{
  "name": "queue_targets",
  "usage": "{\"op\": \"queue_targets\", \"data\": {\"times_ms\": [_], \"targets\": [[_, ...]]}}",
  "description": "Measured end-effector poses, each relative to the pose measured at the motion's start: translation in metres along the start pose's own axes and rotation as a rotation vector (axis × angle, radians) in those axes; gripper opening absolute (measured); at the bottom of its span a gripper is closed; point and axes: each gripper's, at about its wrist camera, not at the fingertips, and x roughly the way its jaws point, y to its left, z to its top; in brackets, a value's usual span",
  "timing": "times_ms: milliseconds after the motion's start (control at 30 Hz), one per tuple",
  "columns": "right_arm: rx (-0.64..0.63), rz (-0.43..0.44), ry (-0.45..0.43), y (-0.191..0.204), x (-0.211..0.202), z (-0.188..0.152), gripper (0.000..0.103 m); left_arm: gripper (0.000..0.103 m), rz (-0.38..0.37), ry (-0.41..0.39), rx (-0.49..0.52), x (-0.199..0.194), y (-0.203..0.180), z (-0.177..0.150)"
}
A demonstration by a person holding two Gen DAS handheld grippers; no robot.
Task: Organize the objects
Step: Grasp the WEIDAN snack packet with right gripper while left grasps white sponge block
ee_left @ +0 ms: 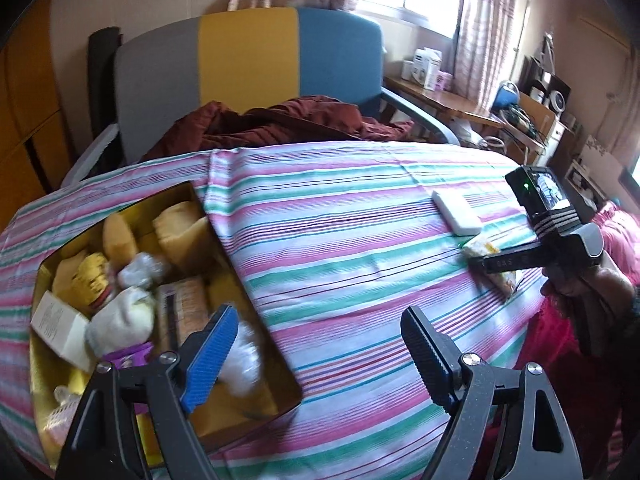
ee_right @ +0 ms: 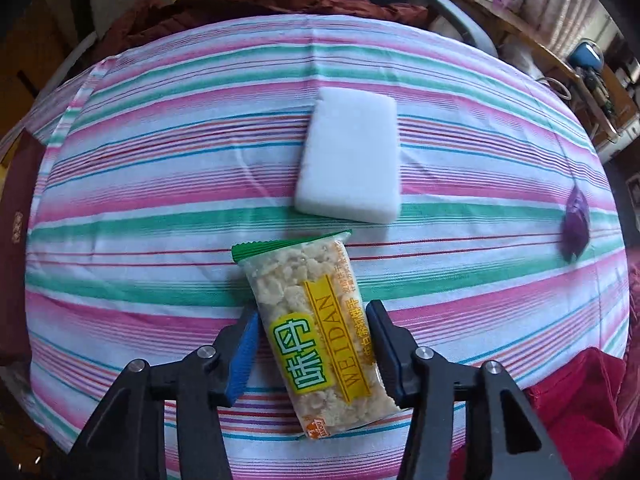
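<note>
Right gripper (ee_right: pixel 312 354) jaws clenched on snack packet (ee_right: pixel 320 344), which lies flat on striped cloth (ee_right: pixel 120 240) | risk: crinkly wrapper slips free, or nudges white block (ee_right: pixel 350 160) just beyond | left gripper (ee_left: pixel 320 344) released, empty, beside gold tin (ee_left: pixel 280 364)

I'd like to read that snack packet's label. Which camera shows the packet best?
The right wrist view: the snack packet lies close up between the right claw's fingers, label readable. The left wrist view shows it small, far off, partly behind that claw.
</note>
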Motion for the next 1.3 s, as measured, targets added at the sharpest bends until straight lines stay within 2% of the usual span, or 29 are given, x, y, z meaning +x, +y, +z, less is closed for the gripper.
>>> {"op": "queue_targets", "data": {"times_ms": [67, 167, 267, 400, 533, 700, 1000, 1133, 1267, 1300], "targets": [[0.054, -0.082, -0.015, -0.014, -0.004, -0.001, 0.051, 0.085, -0.016, 0.007, 0.016, 0.006, -0.009, 0.007], [0.131, -0.047, 0.002, -0.033, -0.007, -0.007, 0.051, 0.087, -0.034, 0.027, 0.038, 0.021, -0.025, 0.018], [0.174, -0.092, 0.019, -0.043, -0.007, -0.014, 0.051, 0.087, -0.052, 0.057, 0.052, 0.039, -0.041, 0.031], [0.299, -0.101, -0.02, -0.072, -0.016, -0.016, 0.051, 0.087, -0.074, 0.078, 0.092, 0.064, -0.069, 0.049], [0.414, -0.05, -0.056, -0.096, -0.02, -0.018, 0.051, 0.087, -0.103, 0.108, 0.115, 0.094, -0.096, 0.066], [0.449, -0.021, -0.079, -0.098, -0.025, -0.015, 0.051, 0.087, -0.113, 0.137, 0.156, 0.136, -0.13, 0.088], [0.477, 0.027, -0.033, -0.104, -0.006, -0.008, 0.052, 0.087, -0.143, 0.203, 0.142, 0.206, -0.177, 0.125], [0.477, 0.041, -0.028, -0.104, -0.004, -0.008, 0.052, 0.087, -0.137, 0.22, 0.158, 0.231, -0.2, 0.133], [0.472, 0.041, -0.016, -0.103, 0.0, -0.006, 0.052, 0.086, -0.129, 0.275, 0.137, 0.262, -0.209, 0.136], [0.465, 0.034, -0.012, -0.102, 0.001, -0.006, 0.052, 0.083, -0.119, 0.296, 0.133, 0.271, -0.208, 0.134]]}}
